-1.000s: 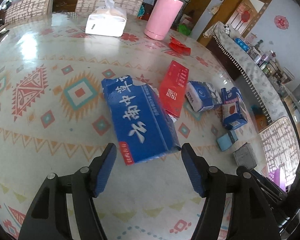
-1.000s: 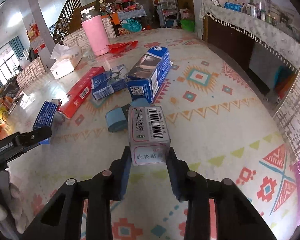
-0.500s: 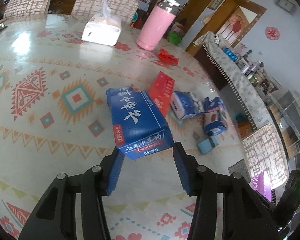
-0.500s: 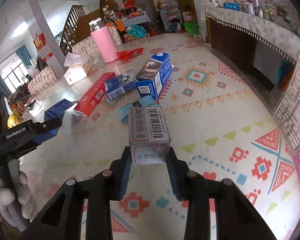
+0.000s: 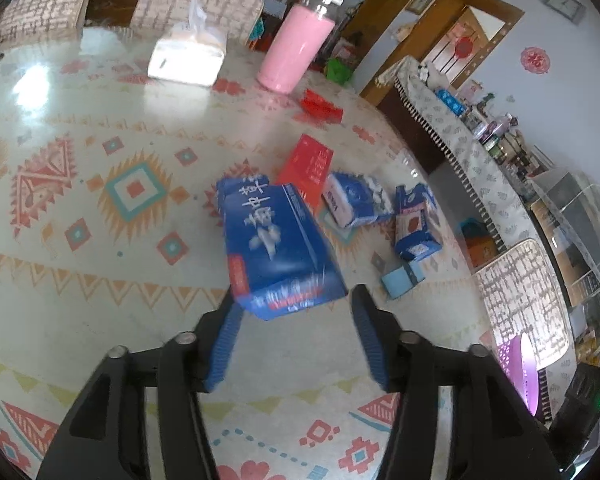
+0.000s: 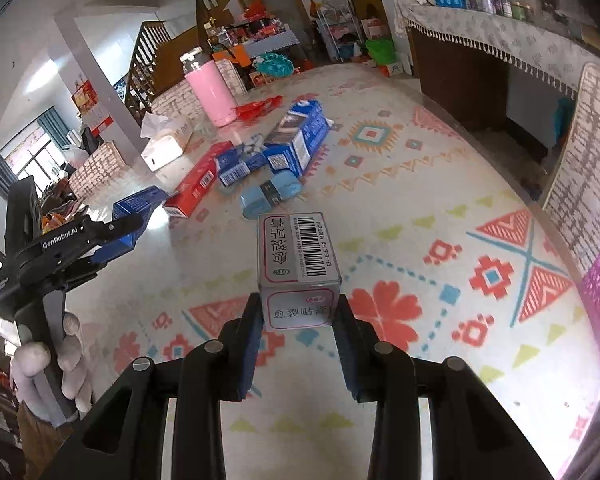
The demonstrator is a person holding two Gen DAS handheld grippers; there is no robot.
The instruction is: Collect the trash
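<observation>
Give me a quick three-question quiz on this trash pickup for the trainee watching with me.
1. True or false: the right tongs are clamped on the grey barcode box.
2. Which item stands upright on the table? A) pink bottle B) red carton C) tissue pack
3. Fill in: the large box between the left tongs is ____ in colour.

Key: 1 true; 2 A; 3 blue.
</observation>
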